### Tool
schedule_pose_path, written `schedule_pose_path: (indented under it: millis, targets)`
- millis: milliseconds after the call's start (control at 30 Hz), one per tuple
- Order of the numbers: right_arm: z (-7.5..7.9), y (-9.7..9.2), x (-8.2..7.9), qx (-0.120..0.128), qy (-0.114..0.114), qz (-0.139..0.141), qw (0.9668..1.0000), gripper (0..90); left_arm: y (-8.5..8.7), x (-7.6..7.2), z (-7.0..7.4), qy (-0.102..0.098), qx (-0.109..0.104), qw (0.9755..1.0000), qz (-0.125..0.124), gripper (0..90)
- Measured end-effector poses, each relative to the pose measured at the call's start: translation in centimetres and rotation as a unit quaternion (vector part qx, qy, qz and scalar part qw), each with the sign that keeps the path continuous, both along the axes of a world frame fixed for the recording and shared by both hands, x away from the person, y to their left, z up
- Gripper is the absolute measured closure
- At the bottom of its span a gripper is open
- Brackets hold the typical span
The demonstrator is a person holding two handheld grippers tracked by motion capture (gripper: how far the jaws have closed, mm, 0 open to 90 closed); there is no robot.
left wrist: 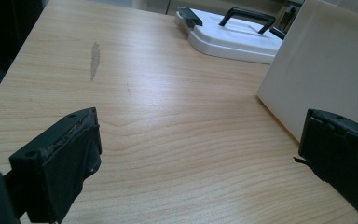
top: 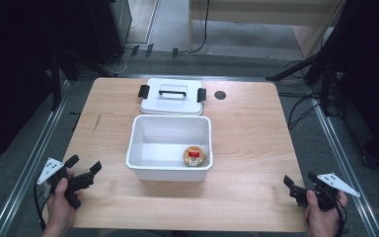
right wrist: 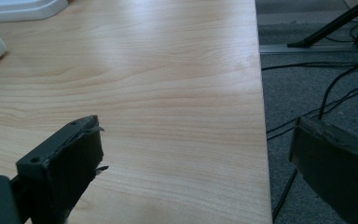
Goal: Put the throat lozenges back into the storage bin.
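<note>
A white plastic box (top: 170, 147) stands open in the middle of the wooden table (top: 246, 143). Inside it, at the front right corner, lies a small round tan item with a red label (top: 195, 156). The box's white lid (top: 172, 97), with a black handle and black clips, lies flat just behind it. My left gripper (top: 84, 164) is open near the table's front left, left of the box; its view shows the box wall (left wrist: 321, 65) and lid (left wrist: 235, 35). My right gripper (top: 300, 179) is open at the front right corner, over the table edge (right wrist: 261, 140).
A small dark round mark (top: 220, 95) sits on the table right of the lid. A grey scuff (left wrist: 94, 58) marks the wood at the left. Cables and black stand legs (top: 301, 74) lie on the grey floor beyond the table's right and far edges.
</note>
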State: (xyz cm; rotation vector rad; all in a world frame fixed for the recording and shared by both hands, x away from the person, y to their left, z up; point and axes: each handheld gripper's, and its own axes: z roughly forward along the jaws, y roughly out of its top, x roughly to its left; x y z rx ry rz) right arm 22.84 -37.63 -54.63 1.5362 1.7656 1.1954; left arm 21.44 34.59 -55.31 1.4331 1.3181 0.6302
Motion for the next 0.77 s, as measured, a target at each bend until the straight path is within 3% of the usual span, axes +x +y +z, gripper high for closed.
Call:
schedule_pose_path:
  millis: [767]
  targets:
    - [-0.05, 0.54, 0.3, -0.022, 0.019, 0.002, 0.9996, 7.3, 0.01, 0.07, 0.0, 0.004, -0.002, 1.0, -0.001, 0.0]
